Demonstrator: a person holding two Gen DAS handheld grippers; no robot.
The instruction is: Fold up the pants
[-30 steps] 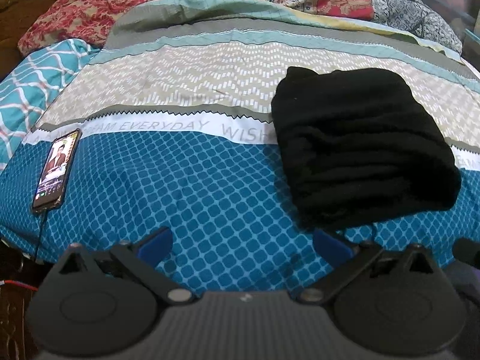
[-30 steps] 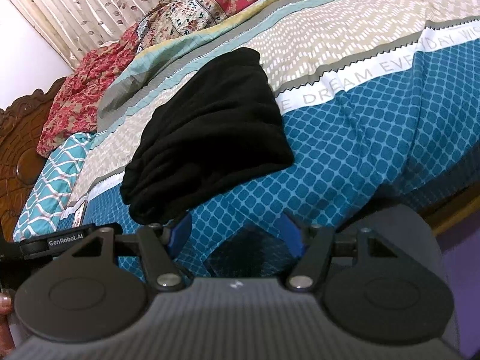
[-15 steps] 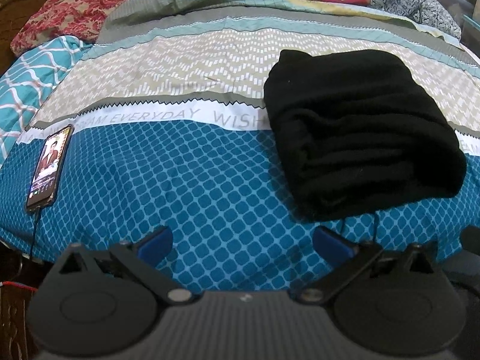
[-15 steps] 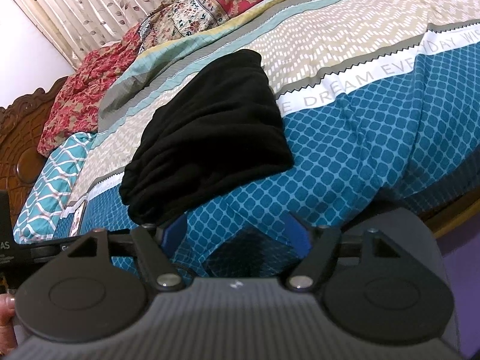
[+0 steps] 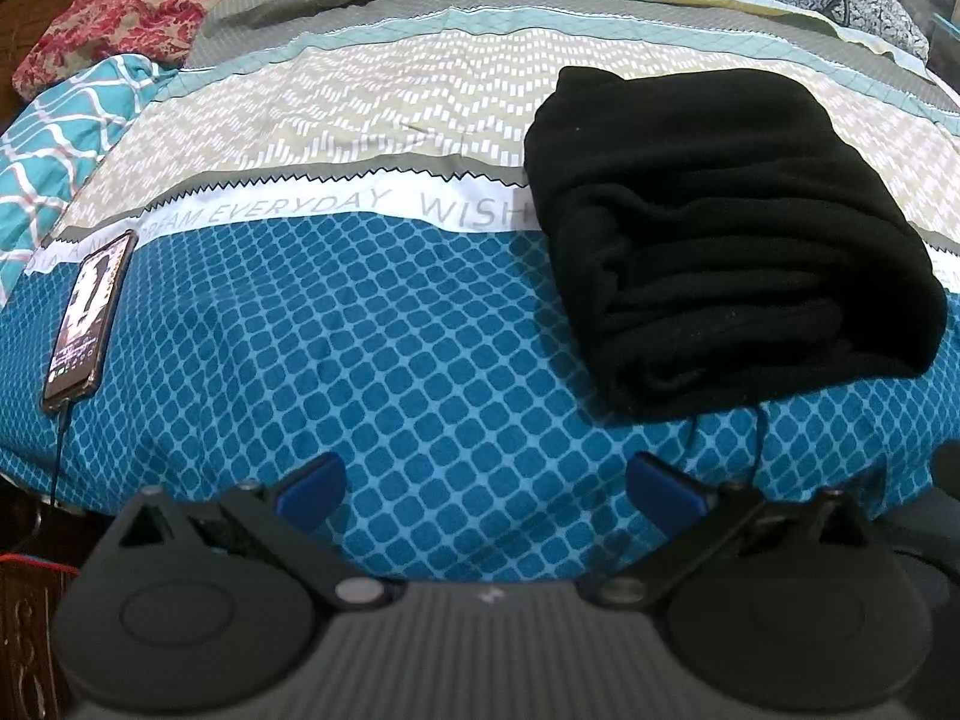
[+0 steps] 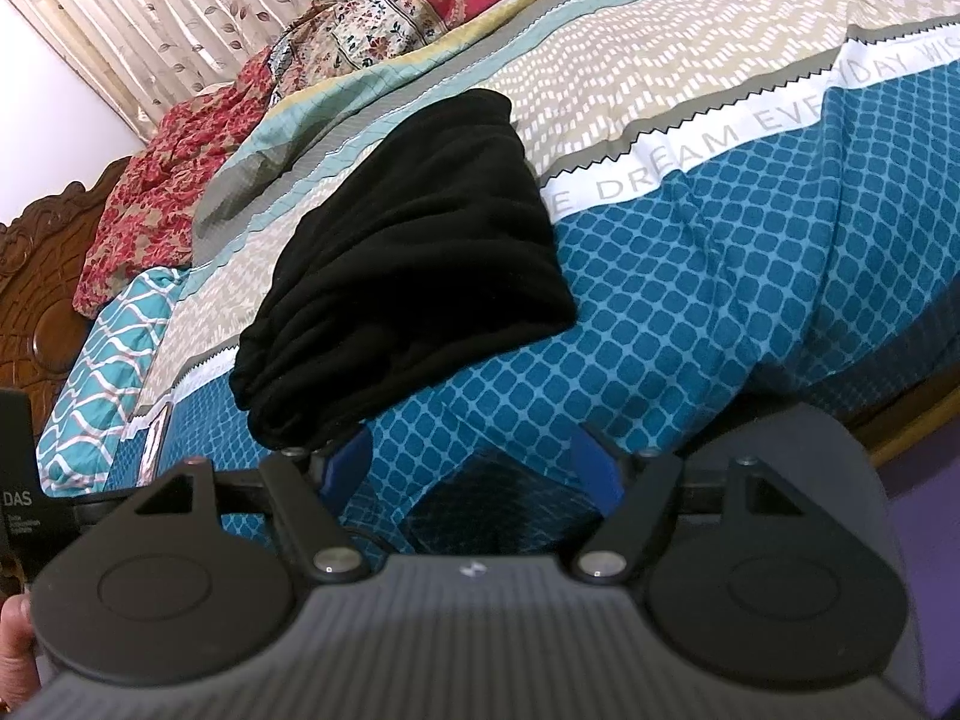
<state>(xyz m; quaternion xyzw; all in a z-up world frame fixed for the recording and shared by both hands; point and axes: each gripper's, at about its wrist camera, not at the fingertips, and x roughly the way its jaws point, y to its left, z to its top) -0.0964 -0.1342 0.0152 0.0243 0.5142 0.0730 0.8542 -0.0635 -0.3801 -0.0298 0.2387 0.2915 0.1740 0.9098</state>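
The black pants (image 5: 720, 234) lie folded in a compact stack on the bed's blue and beige patterned cover (image 5: 390, 360). They also show in the right wrist view (image 6: 414, 264). My left gripper (image 5: 486, 489) is open and empty, near the bed's front edge, left of and short of the pants. My right gripper (image 6: 474, 468) is open and empty, just in front of the stack's near corner, apart from it.
A phone (image 5: 90, 324) with a lit screen and a cable lies at the bed's left edge. Red floral bedding (image 6: 180, 180) and a teal pillow (image 6: 102, 360) sit by the carved wooden headboard (image 6: 36, 288). Curtains (image 6: 150, 18) hang behind.
Both grippers have drawn slightly back and lower; the right gripper's jaws have opened wider. The pants have not moved.
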